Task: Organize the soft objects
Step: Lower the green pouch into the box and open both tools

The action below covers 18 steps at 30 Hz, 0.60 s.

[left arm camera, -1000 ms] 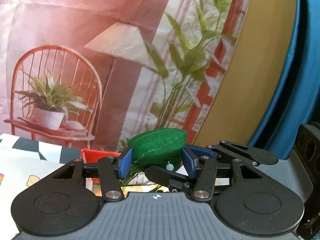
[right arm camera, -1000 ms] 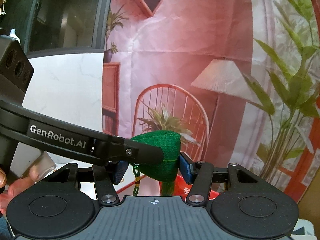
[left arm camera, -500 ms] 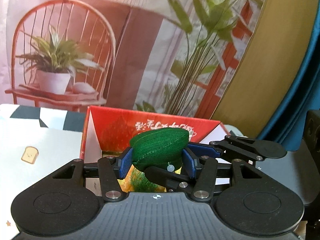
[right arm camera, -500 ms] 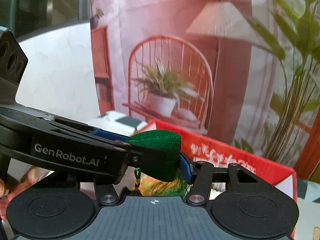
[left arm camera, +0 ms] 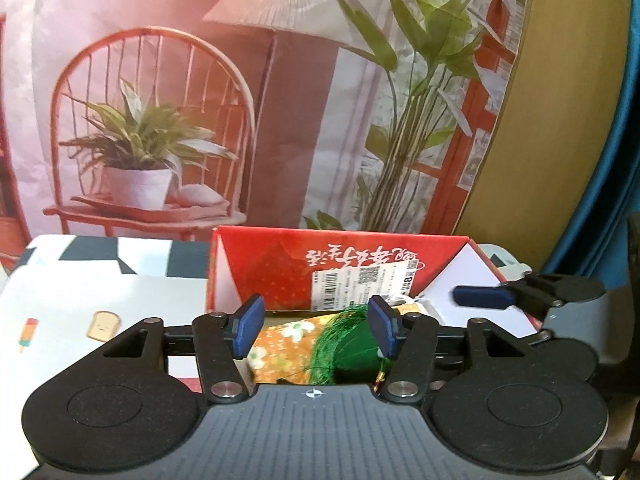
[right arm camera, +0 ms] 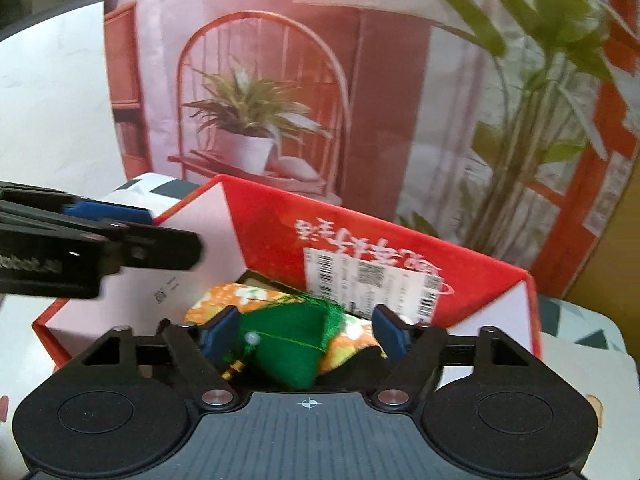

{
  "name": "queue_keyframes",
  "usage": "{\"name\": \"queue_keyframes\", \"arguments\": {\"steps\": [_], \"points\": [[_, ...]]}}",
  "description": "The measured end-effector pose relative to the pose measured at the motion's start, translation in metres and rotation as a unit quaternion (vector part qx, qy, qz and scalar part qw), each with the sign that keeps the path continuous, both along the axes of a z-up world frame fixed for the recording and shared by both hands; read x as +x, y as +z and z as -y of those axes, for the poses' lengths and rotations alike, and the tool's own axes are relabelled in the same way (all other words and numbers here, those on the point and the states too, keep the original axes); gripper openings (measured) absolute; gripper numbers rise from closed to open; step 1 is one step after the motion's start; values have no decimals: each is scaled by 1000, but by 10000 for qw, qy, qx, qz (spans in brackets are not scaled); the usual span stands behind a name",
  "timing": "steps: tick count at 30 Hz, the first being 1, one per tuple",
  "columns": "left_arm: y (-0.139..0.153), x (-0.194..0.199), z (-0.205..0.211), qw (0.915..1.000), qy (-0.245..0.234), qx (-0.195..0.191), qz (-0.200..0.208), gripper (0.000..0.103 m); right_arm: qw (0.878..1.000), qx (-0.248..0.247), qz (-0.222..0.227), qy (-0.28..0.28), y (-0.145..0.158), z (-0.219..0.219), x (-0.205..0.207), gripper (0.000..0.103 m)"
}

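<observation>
Right wrist view: green sachet released into red box, both grippers spread.

Nearest, right gripper (right arm camera: 307, 330) with jaws just widened, blue pads clear of green sachet (right arm camera: 286, 346) lying between them, gripping nothing. Sachet: pyramid-shaped, dark green woven cloth, thin yellow seam line, pale bead and small gold fitting on a cord at its left, green tassel fanned out at the top. Resting on an orange floral pouch (right arm camera: 224, 300) inside red cardboard box (right arm camera: 280, 240). Left gripper (left arm camera: 316, 326) likewise just opened, nothing clamped, sachet (left arm camera: 352, 354) down near its right pad. Box with white inner flaps, barcode label (right arm camera: 372, 280) on rear wall. Box on a patterned tabletop (left arm camera: 60, 304). Farthest, printed backdrop (right arm camera: 260, 100) of chair, potted plant, lamp.
</observation>
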<state>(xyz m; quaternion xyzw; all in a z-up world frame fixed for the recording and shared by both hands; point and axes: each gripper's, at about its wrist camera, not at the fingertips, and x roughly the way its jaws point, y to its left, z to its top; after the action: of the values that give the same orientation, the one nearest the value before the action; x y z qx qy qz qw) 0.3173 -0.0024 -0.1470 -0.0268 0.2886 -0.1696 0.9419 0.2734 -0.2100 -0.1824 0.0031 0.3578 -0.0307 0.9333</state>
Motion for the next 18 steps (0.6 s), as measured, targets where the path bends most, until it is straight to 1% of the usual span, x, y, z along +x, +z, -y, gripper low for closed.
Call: {"name": "queue_keyframes", "arguments": {"steps": [1,2,3,4,5,6,7,9,11,15,18], "points": [[1,-4,-1,10000,17,29,39,66,10000,-9,22,-22,1,1,-4,80],[2,-9,-3,9999,31,53,80,70,10000,0,52,-36,3,2,-9,86],[4,-14,-4,9999,46,73,120,74,9999,21,86,-47,5,3,-14,89],[5,-19,-5,9998,56,92,150,76,9999,42,120,-64,6,5,-18,94],[5,-24,-6,9998,62,112,178,82,9998,60,151,-82,8,6,-23,97],[6,-29,-6,9997,68,141,212,88,9998,80,176,-102,9,7,-29,99],[7,-35,-6,9995,74,174,248,91,9997,101,195,-128,10,9,-34,101],[8,-46,-8,9993,83,217,307,100,9995,148,235,-177,11,11,-43,102],[9,-56,-9,9991,105,259,324,103,9992,183,292,-222,14,12,-54,103],[8,-77,-12,9983,224,376,390,103,9982,216,469,-290,18,14,-76,103],[7,-93,-15,9980,271,370,429,103,9972,270,626,-303,22,14,-94,103]]}}
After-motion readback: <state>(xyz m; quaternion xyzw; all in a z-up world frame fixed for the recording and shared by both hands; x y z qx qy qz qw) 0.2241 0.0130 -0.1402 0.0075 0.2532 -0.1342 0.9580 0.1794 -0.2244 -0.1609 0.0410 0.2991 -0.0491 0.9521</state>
